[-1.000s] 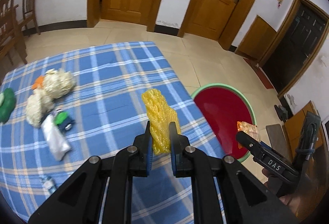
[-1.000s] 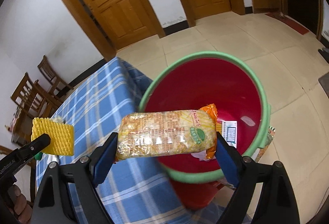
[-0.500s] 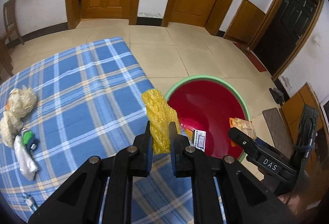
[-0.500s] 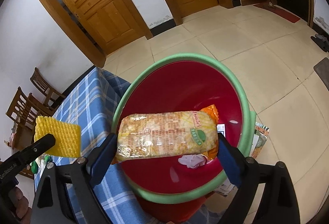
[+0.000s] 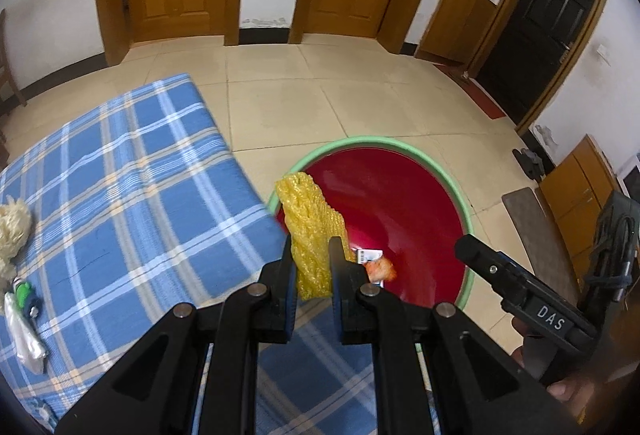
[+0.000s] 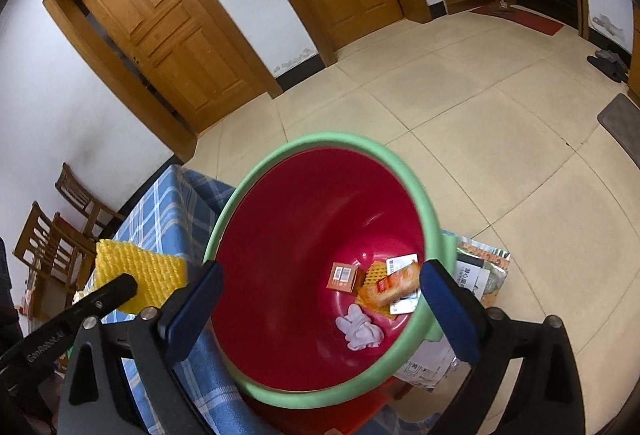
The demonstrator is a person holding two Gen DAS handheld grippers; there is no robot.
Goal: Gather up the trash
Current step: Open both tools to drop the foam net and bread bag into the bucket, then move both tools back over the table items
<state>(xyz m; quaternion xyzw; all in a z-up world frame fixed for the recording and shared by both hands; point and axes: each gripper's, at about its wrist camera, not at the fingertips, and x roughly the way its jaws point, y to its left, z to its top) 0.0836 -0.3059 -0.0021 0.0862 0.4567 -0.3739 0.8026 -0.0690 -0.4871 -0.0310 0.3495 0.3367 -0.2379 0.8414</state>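
Yellow foam net (image 5: 310, 231), ribbed, upright, pinched

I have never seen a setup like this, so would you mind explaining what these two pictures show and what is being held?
A person holds a two-finger gripper in each hand, and each gripper carries a fisheye camera that looks along its fingers. One picture is from the left gripper, shut on a yellow foam net. The other is from the right gripper, open and empty above a red bin with a green rim. In the bin lie a snack packet, a white crumpled piece and small cards. The table has a blue checked cloth, with more scraps at its left edge.
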